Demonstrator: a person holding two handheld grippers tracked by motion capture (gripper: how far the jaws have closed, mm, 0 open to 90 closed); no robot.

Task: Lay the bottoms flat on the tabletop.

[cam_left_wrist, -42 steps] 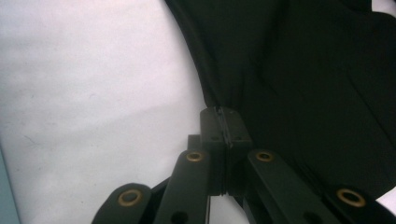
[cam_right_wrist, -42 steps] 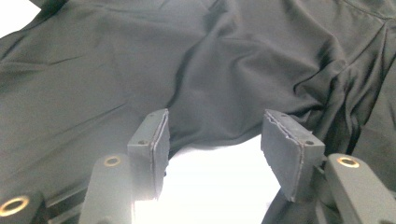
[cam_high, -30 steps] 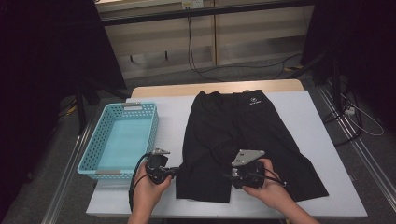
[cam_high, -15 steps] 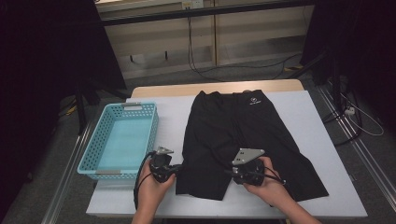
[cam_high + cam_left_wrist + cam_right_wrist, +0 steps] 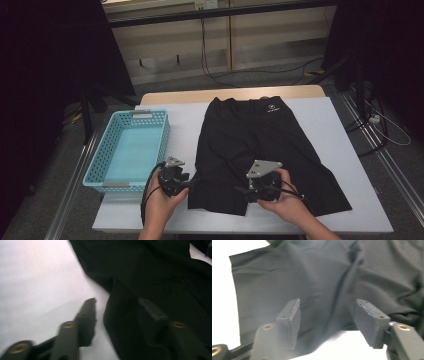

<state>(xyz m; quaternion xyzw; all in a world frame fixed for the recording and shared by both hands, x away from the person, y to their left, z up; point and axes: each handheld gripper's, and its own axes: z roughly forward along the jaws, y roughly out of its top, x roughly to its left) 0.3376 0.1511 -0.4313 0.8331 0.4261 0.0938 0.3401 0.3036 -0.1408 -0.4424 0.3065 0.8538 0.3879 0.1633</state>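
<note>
Black shorts (image 5: 260,135) lie flat on the white table (image 5: 185,120), waistband at the far side, legs toward the person. My left gripper (image 5: 192,182) is open at the near left edge of the left leg. In the left gripper view the left gripper (image 5: 117,312) straddles that edge, one jaw over bare table (image 5: 37,277) and the other over the shorts (image 5: 155,277). My right gripper (image 5: 242,190) is open low over the middle of the near hem. In the right gripper view the right gripper (image 5: 327,310) has the shorts (image 5: 312,272) between its jaws.
A light blue plastic basket (image 5: 117,184) stands on the table's left part, close beside my left hand. The table's near edge runs just under both hands. Dark furniture and cables lie on the floor beyond the table.
My left gripper has slid slightly right, up to the edge of the shorts' left leg. The right gripper has barely moved. The shorts lie as before.
</note>
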